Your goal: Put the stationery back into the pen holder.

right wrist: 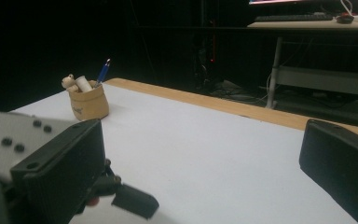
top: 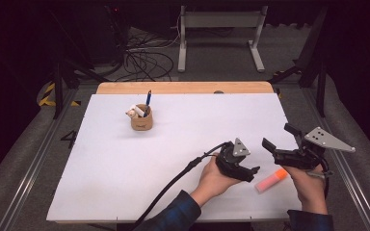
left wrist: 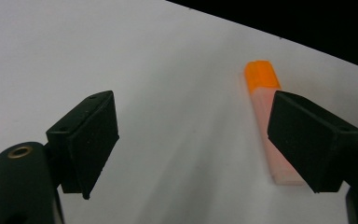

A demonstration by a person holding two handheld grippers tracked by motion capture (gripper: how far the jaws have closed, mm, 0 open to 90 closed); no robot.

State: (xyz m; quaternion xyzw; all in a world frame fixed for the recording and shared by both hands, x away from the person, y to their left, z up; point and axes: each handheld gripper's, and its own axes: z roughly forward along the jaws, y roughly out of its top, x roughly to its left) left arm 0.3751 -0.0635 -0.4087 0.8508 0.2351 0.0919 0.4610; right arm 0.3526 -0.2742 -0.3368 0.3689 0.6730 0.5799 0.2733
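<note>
Hovering left gripper (left wrist: 193, 140) by flat orange-capped pink marker (left wrist: 270, 126), smooth white table (top: 125, 159)

Left tool (top: 253, 173) sits low in the person's left hand (top: 215, 179), tipped forward and down, jaws spread wide with nothing pinched between the pads (left wrist: 93, 140). Its cable trails back toward the forearm, which has a dark blue sleeve (top: 173, 214). Right tool (top: 282, 138) is held higher in the right hand (top: 310, 185), just off to the left tool's right, pointing level and away from the person, jaws gaping wide too, nothing in them.
</note>
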